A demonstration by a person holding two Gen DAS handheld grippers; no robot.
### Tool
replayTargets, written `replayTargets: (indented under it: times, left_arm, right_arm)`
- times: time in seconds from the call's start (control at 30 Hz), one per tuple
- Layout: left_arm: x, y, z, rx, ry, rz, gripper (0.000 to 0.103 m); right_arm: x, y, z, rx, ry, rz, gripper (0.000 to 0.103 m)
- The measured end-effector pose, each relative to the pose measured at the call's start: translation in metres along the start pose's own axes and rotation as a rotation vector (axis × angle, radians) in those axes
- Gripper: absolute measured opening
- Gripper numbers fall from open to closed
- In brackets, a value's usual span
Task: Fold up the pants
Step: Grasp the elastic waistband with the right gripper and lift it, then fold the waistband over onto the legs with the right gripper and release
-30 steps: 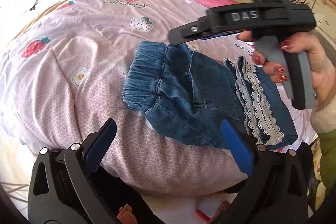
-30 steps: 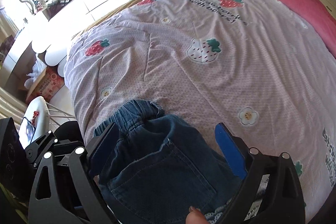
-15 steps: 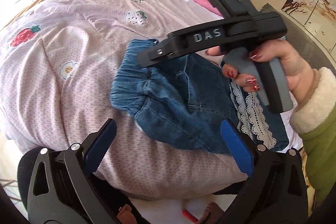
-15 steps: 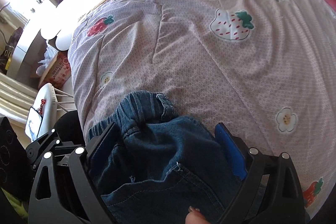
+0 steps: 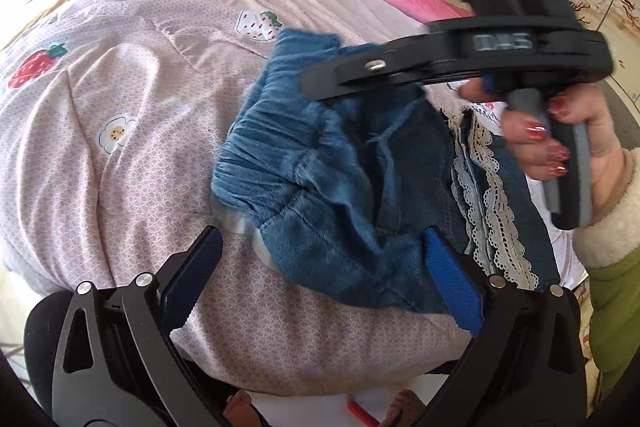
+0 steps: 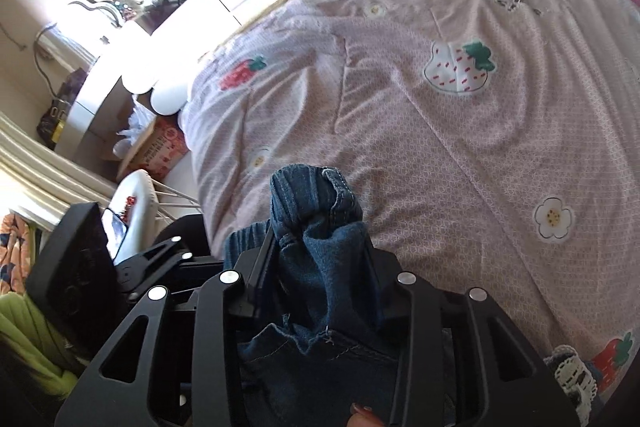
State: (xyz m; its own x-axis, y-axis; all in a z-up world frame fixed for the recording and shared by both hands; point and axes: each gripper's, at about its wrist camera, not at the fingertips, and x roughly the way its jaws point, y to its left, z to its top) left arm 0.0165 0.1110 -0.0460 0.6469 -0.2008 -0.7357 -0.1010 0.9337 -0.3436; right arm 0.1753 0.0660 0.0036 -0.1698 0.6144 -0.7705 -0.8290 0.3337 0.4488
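My right claw (image 6: 320,291) is closed on the waistband of the pants (image 5: 340,195), bunched between its fingers. My left claw (image 5: 320,267) is open, the pants just ahead of it on the quilt (image 5: 120,147).

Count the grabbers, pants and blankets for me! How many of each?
Grippers: 2, the left gripper open and the right gripper shut on the denim
Pants: 1
Blankets: 1, the pink strawberry blanket
Total: 4
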Motion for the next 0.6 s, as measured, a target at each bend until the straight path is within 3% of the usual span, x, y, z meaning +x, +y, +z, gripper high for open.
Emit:
replayTargets:
  times: [0.17,0.27,0.37,0.6]
  left_arm:
    - [-0.003,-0.003,0.01,-0.005,-0.041,-0.048,0.076]
    - [-0.003,-0.009,0.017,-0.014,-0.036,-0.106,0.057]
    - [-0.007,-0.023,0.022,0.028,-0.049,-0.092,0.038]
    - [-0.021,-0.067,0.024,0.138,-0.073,-0.056,0.033]
  right_arm:
    - [-0.033,0.009,-0.007,-0.044,-0.053,0.027,0.035]
    - [-0.049,0.011,-0.013,-0.061,-0.082,0.037,0.035]
    - [-0.065,0.01,-0.021,-0.061,-0.112,0.031,0.034]
    - [-0.104,-0.004,-0.044,-0.027,-0.18,0.022,0.034]
